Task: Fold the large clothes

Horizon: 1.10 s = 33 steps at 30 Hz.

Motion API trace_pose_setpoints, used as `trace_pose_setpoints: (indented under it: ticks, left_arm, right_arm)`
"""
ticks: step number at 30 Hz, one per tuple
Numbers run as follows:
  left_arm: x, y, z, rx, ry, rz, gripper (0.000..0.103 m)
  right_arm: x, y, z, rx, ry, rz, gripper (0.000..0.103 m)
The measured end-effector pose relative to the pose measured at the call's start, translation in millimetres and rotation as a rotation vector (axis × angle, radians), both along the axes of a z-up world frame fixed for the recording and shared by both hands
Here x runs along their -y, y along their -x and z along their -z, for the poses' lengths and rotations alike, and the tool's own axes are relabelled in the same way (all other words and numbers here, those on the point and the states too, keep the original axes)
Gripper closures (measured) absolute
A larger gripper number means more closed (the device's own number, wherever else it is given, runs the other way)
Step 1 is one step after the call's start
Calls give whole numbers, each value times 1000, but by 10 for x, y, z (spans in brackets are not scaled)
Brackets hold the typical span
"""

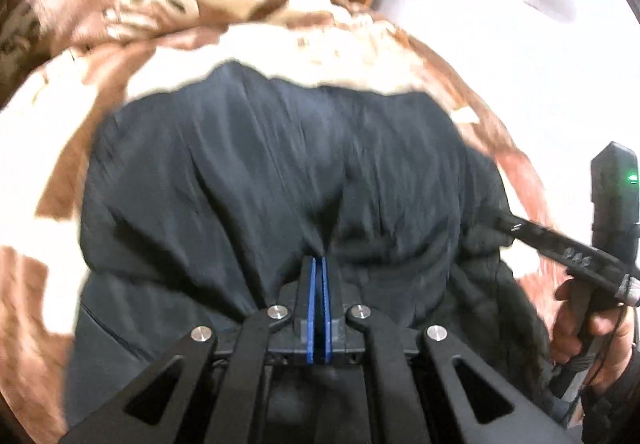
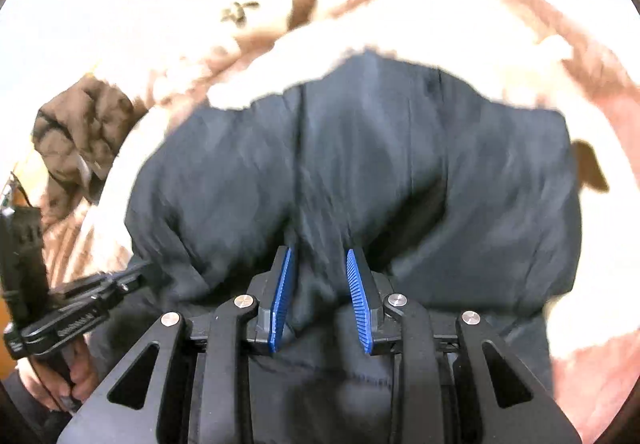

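left claw [image 1: 319, 264] is clenched hard on a pinch of the dark jacket [image 1: 280, 164], blue pads nearly touching with cloth squeezed between them. right claw [image 2: 320, 260] sits with its pads parted, a thick bunch of the same jacket between them; it looks to be gripping that bulk, though the gap leaves a little doubt about how tightly.

the jacket lies spread on a bed over a brown-and-cream blanket [image 1: 248, 44], its far edge resting flat, its near edge gathered up at both claws. both views are motion-blurred, so things are on the move. off to the side in the right view sits a heap of brown cloth [image 2: 80, 136], well apart from the work.

my read: this is the fold itself, near edge lifted and about to be carried over toward the far edge. both claws are side by side along that near edge, each with its own pinch.

next move calls for both hands to travel together, level, so the edge lands square on the far one. the padding looks bulky and slick; an uneven pull could skew the fold or let the right pinch slip.
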State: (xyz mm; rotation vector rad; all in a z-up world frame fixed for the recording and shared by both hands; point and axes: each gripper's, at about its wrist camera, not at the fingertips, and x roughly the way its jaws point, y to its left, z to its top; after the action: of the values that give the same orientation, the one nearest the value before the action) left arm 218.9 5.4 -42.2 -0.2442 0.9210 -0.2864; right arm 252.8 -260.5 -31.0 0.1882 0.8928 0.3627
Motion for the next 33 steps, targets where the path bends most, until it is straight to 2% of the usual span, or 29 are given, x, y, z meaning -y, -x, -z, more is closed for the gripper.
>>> trace_pose_setpoints:
  ticks: [1, 3, 5, 7, 8, 9, 11, 13, 16, 18, 22, 25, 28, 30, 33]
  left_arm:
    - [-56, -81, -89, 27, -1, -21, 97]
    - [-159, -304, -202, 62, -11, -66, 88]
    - [-232, -559, -186, 82, -19, -118, 83]
    - [-305, -780, 0, 37, -47, -177, 83]
    - [-364, -824, 111, 8, -39, -185, 83]
    - [-402, -843, 252, -13, -30, -189, 83]
    - [-448, -780, 461, -22, -21, -184, 83]
    - [-420, -670, 561, 0, -32, -163, 84]
    - [-404, -584, 483, -16, -28, -169, 84]
    - [-429, -588, 342, -17, -22, -174, 84]
    - [-462, -748, 12, 74, -16, -172, 84]
    - [-443, -1074, -101, 104, -1, -171, 84]
    - [-368, -1459, 59, 64, 4, -170, 84]
    - [-305, -1614, 231, 45, -32, -175, 84]
    - [-286, -1726, 531, 39, -62, -172, 84]
  right_arm:
    - [-11, -55, -102, 32, -4, 6, 74]
    - [-50, -221, -195, 67, 7, 17, 74]
    - [-50, -410, -140, 84, 46, 47, 74]
    - [-45, -584, 87, 31, 93, 89, 74]
    - [26, -677, 347, -44, 114, 128, 74]
    - [99, -683, 536, -78, 96, 135, 74]
    - [211, -610, 754, -58, 69, 130, 74]
    - [259, -529, 839, -38, 61, 129, 74]
    - [245, -521, 703, -63, 68, 152, 74]
    - [232, -513, 484, -31, 76, 162, 74]
    - [211, -631, 76, 72, 18, 148, 72]
    - [5, -917, 16, 90, 21, 94, 72]
    - [-122, -1258, 287, 37, 90, 83, 72]
    - [-85, -1430, 535, -17, 122, 105, 72]
    - [110, -1548, 822, -38, 85, 134, 74]
